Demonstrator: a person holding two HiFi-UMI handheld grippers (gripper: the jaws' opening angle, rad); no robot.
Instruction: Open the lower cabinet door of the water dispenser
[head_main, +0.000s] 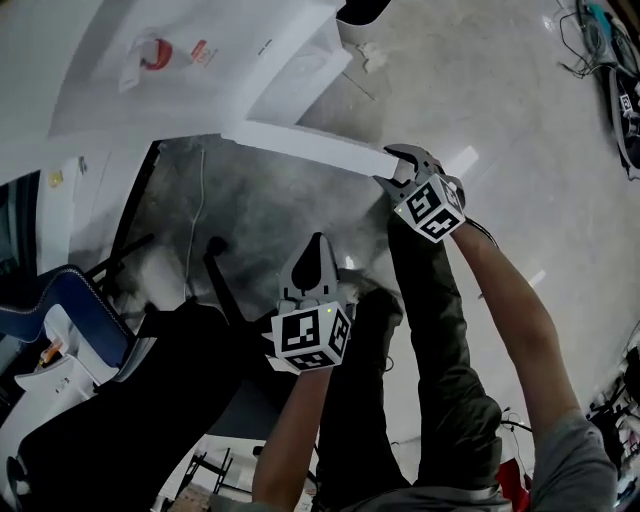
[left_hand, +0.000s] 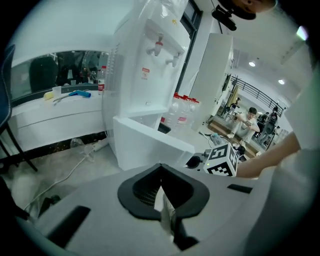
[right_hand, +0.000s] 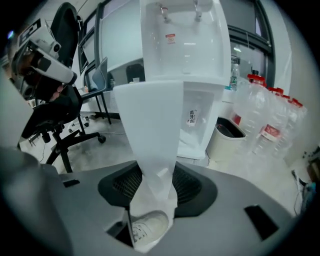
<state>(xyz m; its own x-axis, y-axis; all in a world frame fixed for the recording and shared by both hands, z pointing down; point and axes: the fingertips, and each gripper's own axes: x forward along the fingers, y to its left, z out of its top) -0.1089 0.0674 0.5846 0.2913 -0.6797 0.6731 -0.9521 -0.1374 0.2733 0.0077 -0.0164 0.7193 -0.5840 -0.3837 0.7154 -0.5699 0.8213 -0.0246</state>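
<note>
The white water dispenser (head_main: 200, 60) stands at the top left of the head view. Its lower cabinet door (head_main: 310, 143) is swung out from the body. My right gripper (head_main: 405, 168) is shut on the door's free edge. In the right gripper view the door (right_hand: 152, 125) runs edge-on from between the jaws back to the dispenser (right_hand: 182, 40). My left gripper (head_main: 318, 250) hangs apart from the door over the floor, shut and holding nothing. From the left gripper view (left_hand: 162, 192) I see the open door (left_hand: 150, 145) and the dispenser (left_hand: 150, 65) ahead.
A black office chair (head_main: 150, 400) stands at the lower left, and a white cable (head_main: 195, 220) lies on the floor. A white bin (right_hand: 227, 135) and several large water bottles (right_hand: 270, 125) sit right of the dispenser. The person's legs (head_main: 440, 350) are below the right gripper.
</note>
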